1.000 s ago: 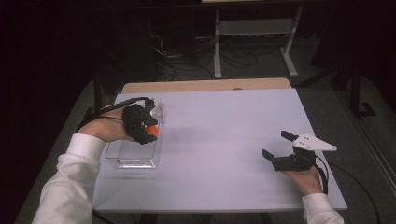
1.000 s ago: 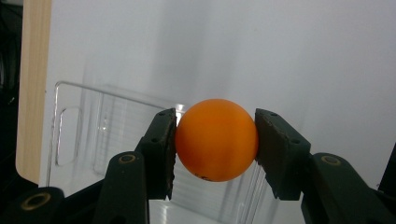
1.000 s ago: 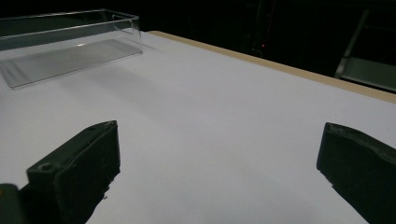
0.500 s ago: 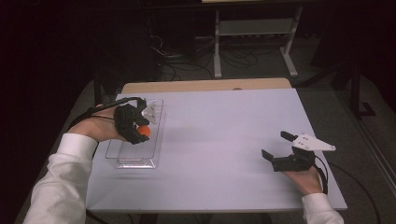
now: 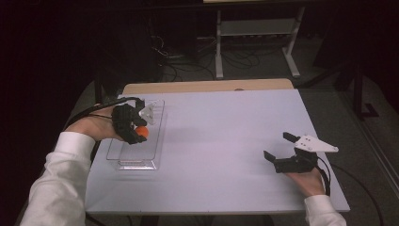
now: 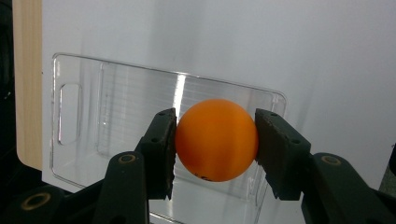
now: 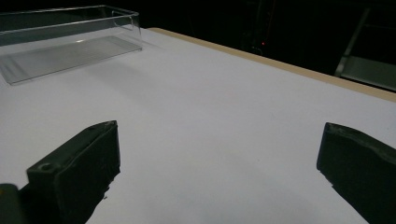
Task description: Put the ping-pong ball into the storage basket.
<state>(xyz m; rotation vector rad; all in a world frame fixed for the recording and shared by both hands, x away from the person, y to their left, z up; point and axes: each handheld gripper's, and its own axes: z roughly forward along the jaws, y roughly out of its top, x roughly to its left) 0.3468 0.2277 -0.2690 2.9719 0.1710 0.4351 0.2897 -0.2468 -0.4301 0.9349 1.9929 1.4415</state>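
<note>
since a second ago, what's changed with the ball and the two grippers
The left gripper, shut on the orange ball, has drifted a little toward the left edge of the table and is still above the clear tray. The grip on the ball is unchanged. The right gripper stays open at the right, and the tray has not moved.

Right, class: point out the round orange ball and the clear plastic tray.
round orange ball (image 6: 216, 139), left gripper view, middle of its front.
clear plastic tray (image 5: 135, 164), high view, near rim.
</note>
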